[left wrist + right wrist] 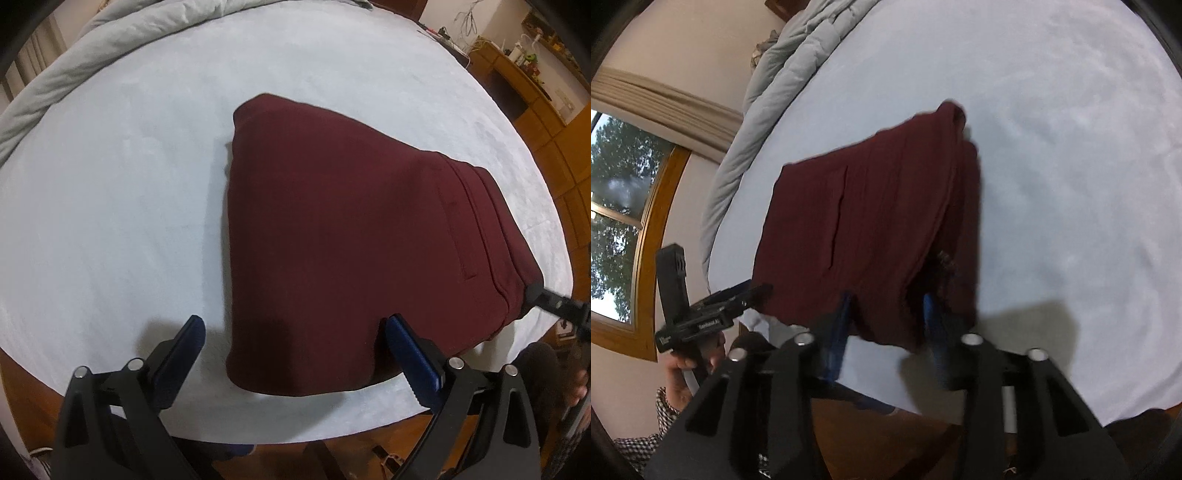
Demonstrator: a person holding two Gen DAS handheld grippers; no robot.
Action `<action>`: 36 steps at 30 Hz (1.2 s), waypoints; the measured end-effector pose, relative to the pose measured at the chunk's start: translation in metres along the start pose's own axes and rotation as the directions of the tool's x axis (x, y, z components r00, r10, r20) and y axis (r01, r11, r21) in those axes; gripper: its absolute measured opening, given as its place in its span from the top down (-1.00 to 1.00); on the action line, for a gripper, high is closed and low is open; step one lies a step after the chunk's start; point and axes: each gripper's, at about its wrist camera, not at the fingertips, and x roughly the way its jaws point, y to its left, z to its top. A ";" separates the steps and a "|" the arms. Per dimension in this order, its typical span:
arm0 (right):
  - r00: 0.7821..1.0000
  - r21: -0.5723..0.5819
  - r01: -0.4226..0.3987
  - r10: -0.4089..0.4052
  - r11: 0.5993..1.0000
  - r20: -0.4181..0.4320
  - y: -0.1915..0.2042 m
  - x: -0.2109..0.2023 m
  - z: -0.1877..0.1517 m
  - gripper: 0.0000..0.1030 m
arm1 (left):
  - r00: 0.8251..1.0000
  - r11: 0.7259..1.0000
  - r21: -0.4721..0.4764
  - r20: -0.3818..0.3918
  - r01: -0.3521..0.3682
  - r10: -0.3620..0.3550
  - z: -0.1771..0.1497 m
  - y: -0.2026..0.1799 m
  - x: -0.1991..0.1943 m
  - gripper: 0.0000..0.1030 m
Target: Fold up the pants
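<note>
Folded maroon pants [871,221] on pale sheet [1071,147], right gripper [886,314] apparently straddling near edge, left gripper [746,293] alongside

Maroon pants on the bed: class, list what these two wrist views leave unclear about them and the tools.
1. Whether the right tool pinches the pants: right wrist view, motion blur and draped cloth hide its fingertips.
2. Layers beneath the folded pants: both views, the top layer covers them.
3. Left tool contact with the pants: left wrist view, one finger overlaps the hem, touch unclear.

Both wrist fisheyes sit low at the bed's near edge, facing across it; both share the folded maroon fabric pants [347,236] [879,229] centre-frame, close.
</note>
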 end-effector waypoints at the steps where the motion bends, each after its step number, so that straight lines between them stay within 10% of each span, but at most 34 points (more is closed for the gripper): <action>1: 1.000 -0.013 0.004 -0.004 1.000 0.003 0.004 0.000 -0.001 0.47 | 1.000 1.000 -0.004 -0.003 0.002 -0.002 0.000 0.000 0.000 -0.92; 17: 0.993 -0.069 0.113 -0.114 0.991 -0.014 0.010 0.008 -0.015 0.62 | 0.999 0.999 0.032 0.047 0.010 -0.011 -0.003 -0.009 -0.015 -0.91; 24: 0.989 -0.101 0.147 -0.145 0.984 0.030 0.029 -0.017 -0.010 0.27 | 0.995 0.998 0.056 0.091 0.024 -0.029 -0.002 -0.013 -0.030 -0.91; 36: 0.973 -0.115 0.228 -0.222 0.967 0.061 0.023 0.019 0.111 -0.19 | 0.986 0.992 0.119 0.155 0.034 -0.053 0.002 -0.026 -0.053 -0.91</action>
